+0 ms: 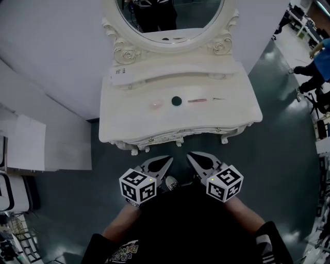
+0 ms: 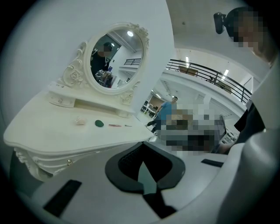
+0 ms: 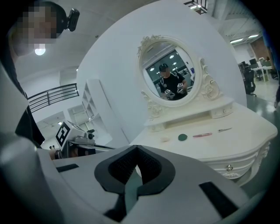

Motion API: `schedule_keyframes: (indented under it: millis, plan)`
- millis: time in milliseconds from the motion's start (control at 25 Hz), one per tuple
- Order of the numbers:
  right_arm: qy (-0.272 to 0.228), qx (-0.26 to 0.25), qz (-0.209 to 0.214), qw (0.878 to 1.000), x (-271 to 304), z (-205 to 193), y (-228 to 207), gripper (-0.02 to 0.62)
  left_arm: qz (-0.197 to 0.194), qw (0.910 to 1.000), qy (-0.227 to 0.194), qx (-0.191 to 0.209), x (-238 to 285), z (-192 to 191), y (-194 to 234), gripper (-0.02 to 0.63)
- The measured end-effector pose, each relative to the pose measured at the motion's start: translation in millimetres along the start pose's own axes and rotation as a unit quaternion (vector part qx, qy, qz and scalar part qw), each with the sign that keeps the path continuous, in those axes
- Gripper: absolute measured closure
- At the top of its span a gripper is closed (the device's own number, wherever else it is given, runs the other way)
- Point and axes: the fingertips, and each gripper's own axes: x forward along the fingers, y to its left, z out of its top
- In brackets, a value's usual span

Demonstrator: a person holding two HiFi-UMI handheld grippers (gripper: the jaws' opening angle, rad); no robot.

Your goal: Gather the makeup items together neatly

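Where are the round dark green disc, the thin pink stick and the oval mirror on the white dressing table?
round dark green disc (image 1: 177,101), head view, its centre.
thin pink stick (image 1: 197,100), head view, mid-length.
oval mirror (image 3: 171,75), right gripper view, centre of the glass.

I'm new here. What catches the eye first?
A white vanity with an oval mirror stands in the middle, four small items in a row on its top: pale pad, green disc, pink stick, thin tool. In front of it hang the left gripper and right gripper, both shut and empty.
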Motion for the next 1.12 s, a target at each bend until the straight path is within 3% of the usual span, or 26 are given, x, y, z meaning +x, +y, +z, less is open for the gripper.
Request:
schedule_keyframes:
  millis: [1120]
  plan:
    - [0.006, 0.012, 0.008, 1.000, -8.8, -9.1, -1.8, 0.566, 0.000, 1.0000, 0.005, 0.002, 3.6, -9.5, -9.3, 0.598]
